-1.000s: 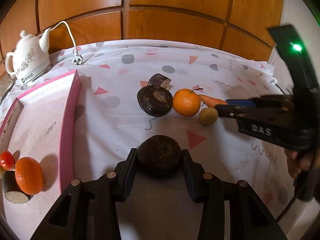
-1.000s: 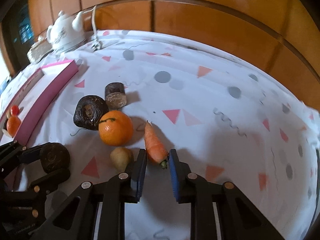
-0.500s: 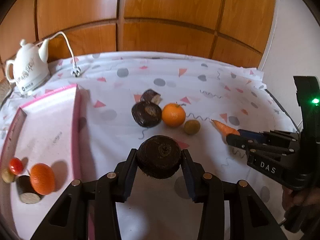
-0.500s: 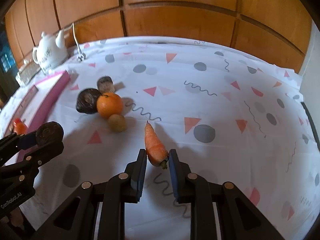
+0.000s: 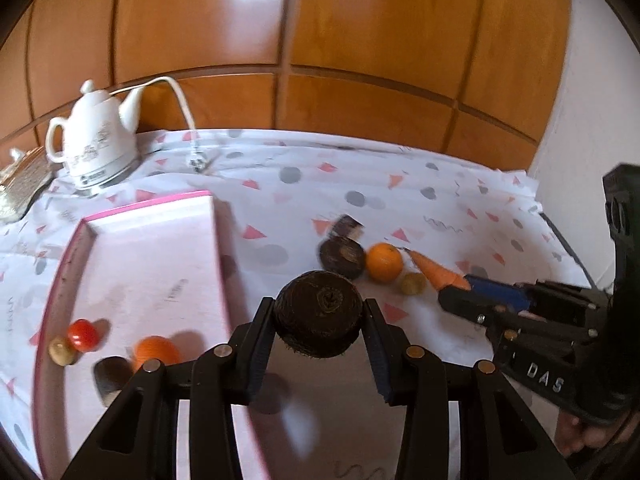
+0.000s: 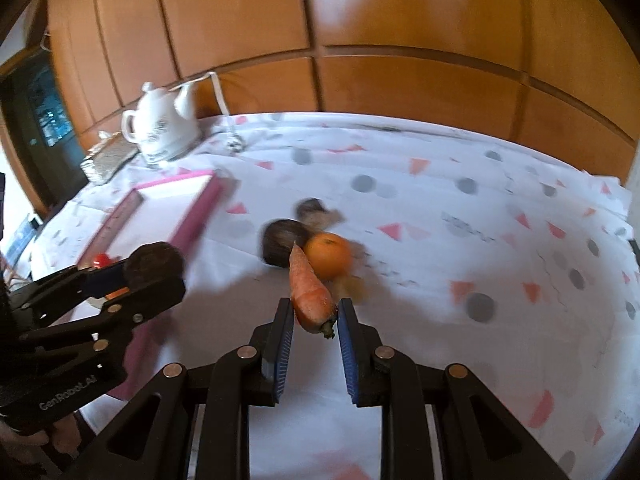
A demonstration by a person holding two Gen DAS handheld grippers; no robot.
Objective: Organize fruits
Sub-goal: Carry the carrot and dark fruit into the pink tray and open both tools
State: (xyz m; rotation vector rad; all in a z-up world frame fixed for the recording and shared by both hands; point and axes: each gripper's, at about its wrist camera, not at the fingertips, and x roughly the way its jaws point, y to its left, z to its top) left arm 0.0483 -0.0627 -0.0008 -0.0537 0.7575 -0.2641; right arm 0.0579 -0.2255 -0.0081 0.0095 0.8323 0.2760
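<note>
My left gripper (image 5: pixel 319 322) is shut on a dark round beet (image 5: pixel 319 314) and holds it above the cloth, beside the pink tray's right wall (image 5: pixel 222 264). My right gripper (image 6: pixel 314 318) is shut on a carrot (image 6: pixel 310 292), held in the air. On the cloth lie another beet (image 5: pixel 342 257), an orange (image 5: pixel 384 262), a small yellow-brown fruit (image 5: pixel 413 283) and a cut dark piece (image 5: pixel 347 227). The tray holds an orange (image 5: pixel 156 353), a red tomato (image 5: pixel 83 334), a small brown fruit (image 5: pixel 61 353) and a cut dark piece (image 5: pixel 110 380).
A white kettle (image 5: pixel 94 148) with its cord and plug (image 5: pixel 196 162) stands at the back left, next to a woven mat (image 5: pixel 20 184). Wooden panels (image 5: pixel 320 40) close the back. A white wall (image 5: pixel 592 120) is at the right.
Both grippers have risen with their loads. The left one has carried the beet leftward, near the tray's right wall. The right one has lifted the carrot off the cloth.
</note>
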